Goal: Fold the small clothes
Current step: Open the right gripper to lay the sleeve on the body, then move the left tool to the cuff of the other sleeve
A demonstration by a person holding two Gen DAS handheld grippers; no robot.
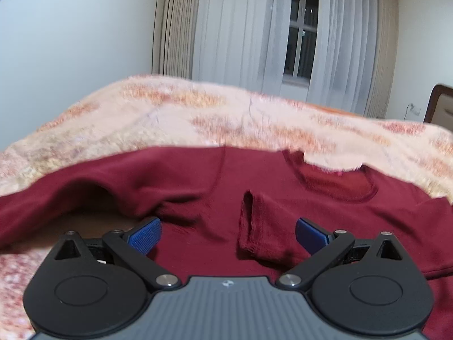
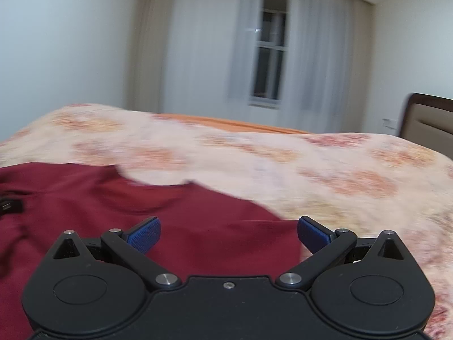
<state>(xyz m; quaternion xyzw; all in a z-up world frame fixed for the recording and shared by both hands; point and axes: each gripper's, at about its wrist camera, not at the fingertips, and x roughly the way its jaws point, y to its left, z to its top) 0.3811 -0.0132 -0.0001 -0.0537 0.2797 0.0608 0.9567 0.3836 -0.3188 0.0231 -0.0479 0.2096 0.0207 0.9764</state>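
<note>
Your 2 grippers, left gripper [image 1: 228,233] and right gripper [image 2: 228,233], hover wide open and empty over the red shirt [image 1: 198,175] spread on the bed [image 1: 170,113], collar ahead, sleeve nearest your left.

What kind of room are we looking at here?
Most likely a bedroom. A bed under a fuzzy floral blanket has a padded headboard at one end, and a curtained window sits behind. A maroon shirt lies spread out for folding.
</note>
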